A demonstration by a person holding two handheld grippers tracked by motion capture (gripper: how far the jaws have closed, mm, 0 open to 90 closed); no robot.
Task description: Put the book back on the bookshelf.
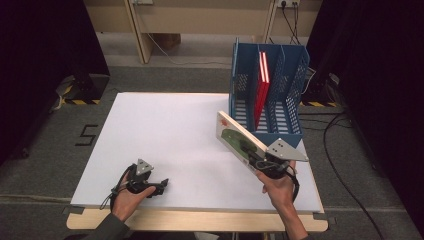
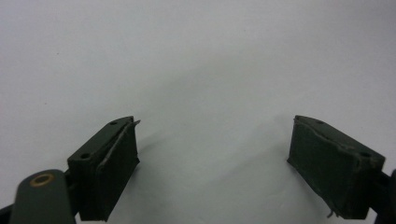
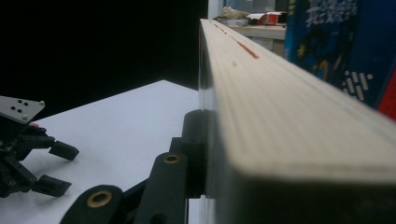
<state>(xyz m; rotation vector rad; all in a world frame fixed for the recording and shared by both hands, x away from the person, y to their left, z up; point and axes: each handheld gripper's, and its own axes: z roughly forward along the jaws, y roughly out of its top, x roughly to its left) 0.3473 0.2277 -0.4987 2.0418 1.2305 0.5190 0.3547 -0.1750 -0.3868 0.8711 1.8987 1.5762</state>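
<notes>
My right gripper (image 1: 260, 162) is shut on the lower edge of a white book with a green cover picture (image 1: 239, 138). It holds the book tilted above the table, just in front of the blue file rack (image 1: 296, 75). A red book (image 1: 261, 85) stands upright in the rack's middle slot. In the right gripper view the book's pale page edge (image 3: 280, 116) runs away from me, with one black finger (image 3: 194, 140) pressed against its cover. My left gripper (image 1: 162, 186) rests low at the table's front left, jaws wide open (image 2: 215, 123) over bare white surface.
The white table top (image 1: 165, 130) stretches between the two hands. The rack's left and right slots hold nothing. Dark curtains flank the table, and cables lie on the floor at the right. In the right gripper view, the left gripper (image 3: 67, 169) sits far off on the table.
</notes>
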